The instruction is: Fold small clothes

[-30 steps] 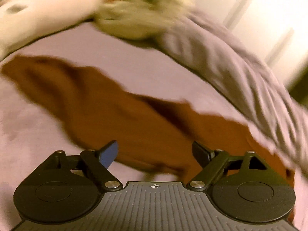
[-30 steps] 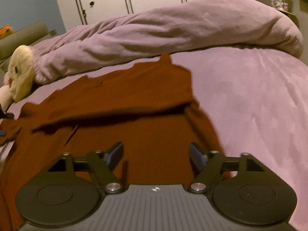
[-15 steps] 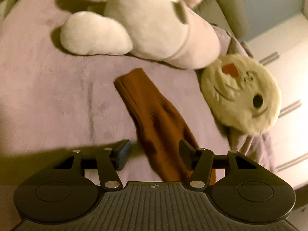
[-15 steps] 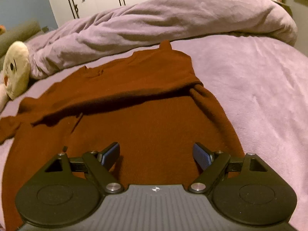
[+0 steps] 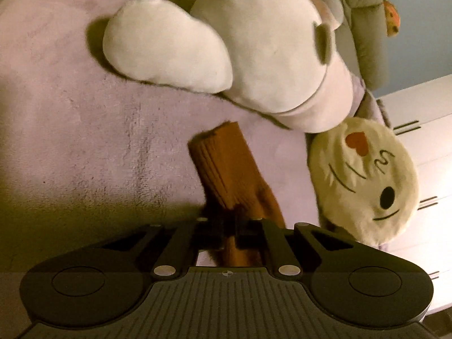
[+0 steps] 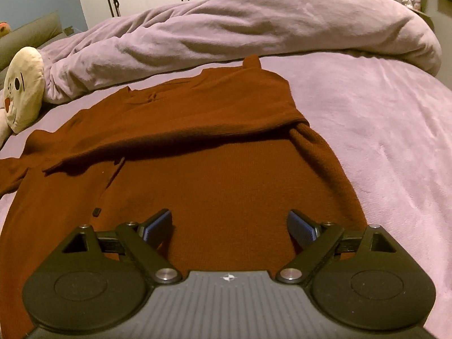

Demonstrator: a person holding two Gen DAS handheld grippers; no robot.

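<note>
Left wrist: left gripper (image 5: 228, 233) jaws pinch the sweater's sleeve (image 5: 226, 166); right gripper (image 6: 229, 223) jaws opening wide, empty, above the sweater (image 6: 203, 175).

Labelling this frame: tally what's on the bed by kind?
Garments: 1, rust-brown sweater
Plush toys: 2, white plush, round cream face cushion
Bedding: 1, bunched lilac duvet
Total: 4

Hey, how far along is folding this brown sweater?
Early. One side of the brown sweater already lies folded over its body. The left hand-held gripper is shut on the other sleeve; the right hand-held gripper, jaws opening, holds nothing. That sleeve and the final folds remain.
</note>
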